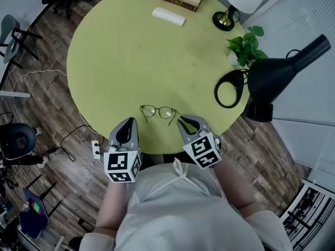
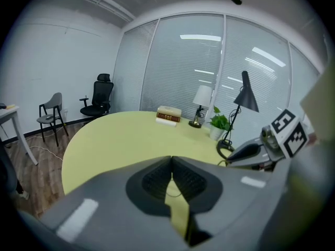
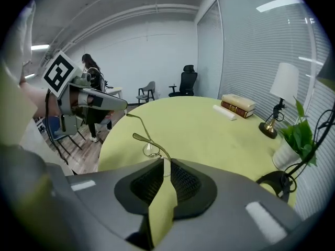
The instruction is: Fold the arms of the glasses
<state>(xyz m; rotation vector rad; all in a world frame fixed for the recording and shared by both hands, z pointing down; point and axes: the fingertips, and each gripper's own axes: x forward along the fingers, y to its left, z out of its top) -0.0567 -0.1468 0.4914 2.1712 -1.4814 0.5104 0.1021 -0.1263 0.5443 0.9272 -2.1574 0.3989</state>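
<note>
Item: wire-framed glasses [image 1: 158, 112], arms open, lying near the front edge of the round desk [image 1: 131, 51], between the two grippers.
Right gripper [image 3: 163, 161] appears clenched on the end of one arm. Left gripper [image 1: 129, 122] is closed with nothing seen in it, just beside the other arm. Advised: swing the held arm inward behind the lenses in a flat arc, left gripper bracing the frame. Desk edge close behind; open surface ahead; black lamp [image 1: 282, 69] well apart.
</note>
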